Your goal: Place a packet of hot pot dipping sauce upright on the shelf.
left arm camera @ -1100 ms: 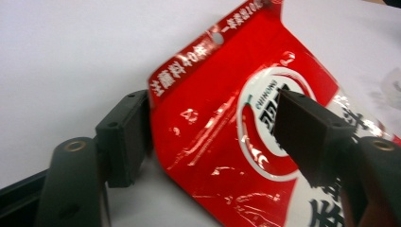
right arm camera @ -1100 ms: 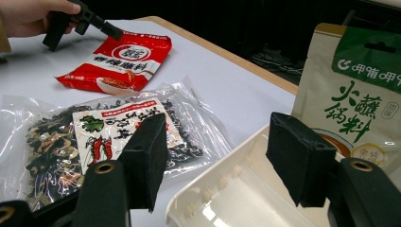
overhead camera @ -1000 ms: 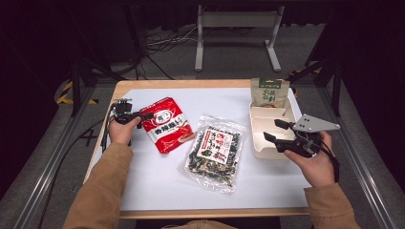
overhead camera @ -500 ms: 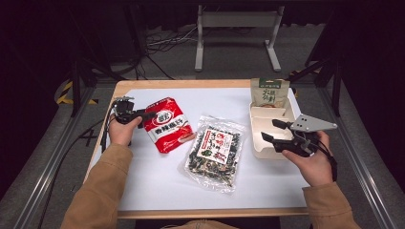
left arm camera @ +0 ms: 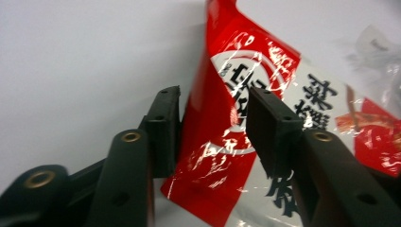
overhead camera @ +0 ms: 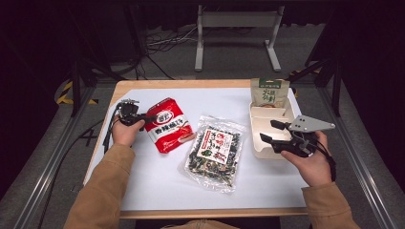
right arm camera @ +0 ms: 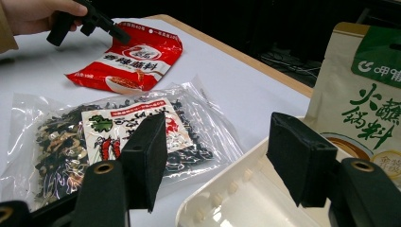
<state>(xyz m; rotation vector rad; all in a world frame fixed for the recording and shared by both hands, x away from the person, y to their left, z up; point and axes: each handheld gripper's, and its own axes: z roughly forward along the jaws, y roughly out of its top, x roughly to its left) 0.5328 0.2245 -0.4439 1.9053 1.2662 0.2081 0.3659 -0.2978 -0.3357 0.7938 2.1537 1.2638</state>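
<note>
My left gripper (overhead camera: 145, 117) is at the near-left edge of the red packet (overhead camera: 169, 125), which lies flat on the white table (overhead camera: 157, 186) toward its left side. In the left gripper view the red packet (left arm camera: 236, 127) has its edge lifted between my jaws; the jaws have just been closing on it, the left pad sits against the foil fold and the right pad lies over the printed face, but I cannot tell whether they are pressing it yet. My left hand (overhead camera: 125, 133) rests on the table just behind the gripper. My right gripper (overhead camera: 272, 132) hovers over the near end of the white tray (overhead camera: 267, 114) at the table's right side, jaws spread and holding nothing; in the right gripper view its jaws frame the tray's rim (right arm camera: 236, 189) with clear air between them. A clear bag of dried greens (overhead camera: 215, 151) lies between packet and tray, just beside the packet's corner. A green-and-beige pouch (overhead camera: 270, 91) stands upright at the tray's far end.
</note>
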